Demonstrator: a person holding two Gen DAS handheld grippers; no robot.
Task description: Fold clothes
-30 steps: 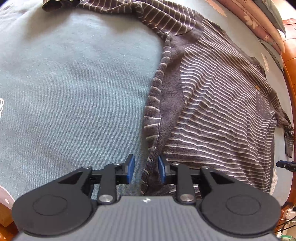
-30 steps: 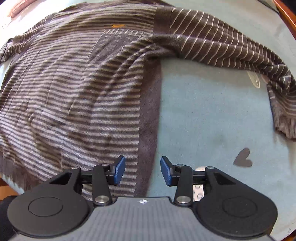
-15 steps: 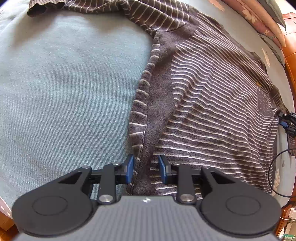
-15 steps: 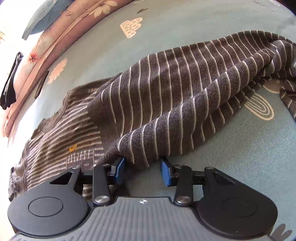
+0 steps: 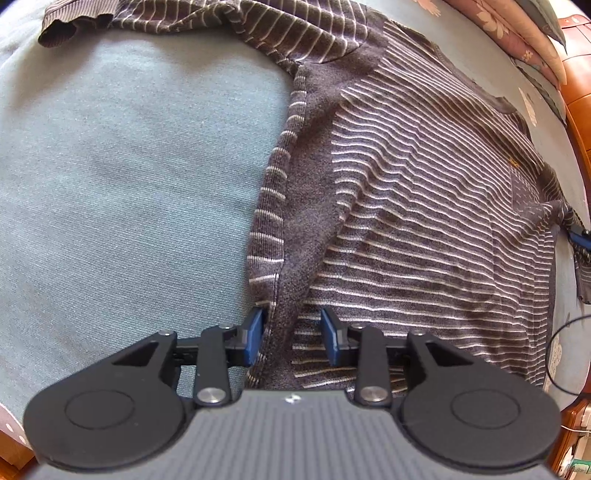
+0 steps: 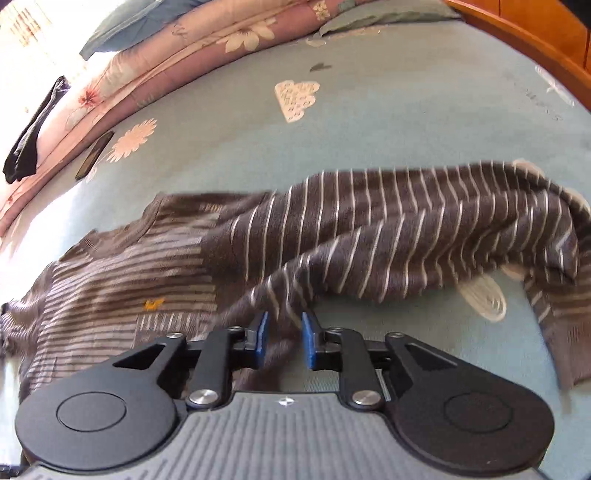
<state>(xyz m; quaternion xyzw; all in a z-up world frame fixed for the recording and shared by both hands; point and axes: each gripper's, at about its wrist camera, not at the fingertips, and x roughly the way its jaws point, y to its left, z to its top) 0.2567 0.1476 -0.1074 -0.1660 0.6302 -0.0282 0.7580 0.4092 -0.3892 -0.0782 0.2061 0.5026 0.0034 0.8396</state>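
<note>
Left wrist view: the striped sweater point(image 5: 424, 206) lies spread on the teal bedsheet point(image 5: 129, 166), its body filling the frame from 12 to 4 o'clock and one sleeve point(image 5: 177, 22) running off toward 11. The left gripper point(image 5: 291, 334) sits at 6 o'clock with its jaws parted, straddling the sweater's side seam near the hem; the pads look not quite closed on the knit. If they close shallow, only the upper layer could be caught and the fold would drag crooked.

Right wrist view: the right gripper point(image 6: 282, 339) sits at 6 o'clock, jaws narrowed around a bunched ridge of the other sleeve point(image 6: 424, 240) near the armpit; blur stops me telling whether the pinch is firm. That sleeve trails to 3 o'clock. A loose pinch could let the heavy knit slip out mid-lift, and the trailing cuff could snag or twist.
</note>
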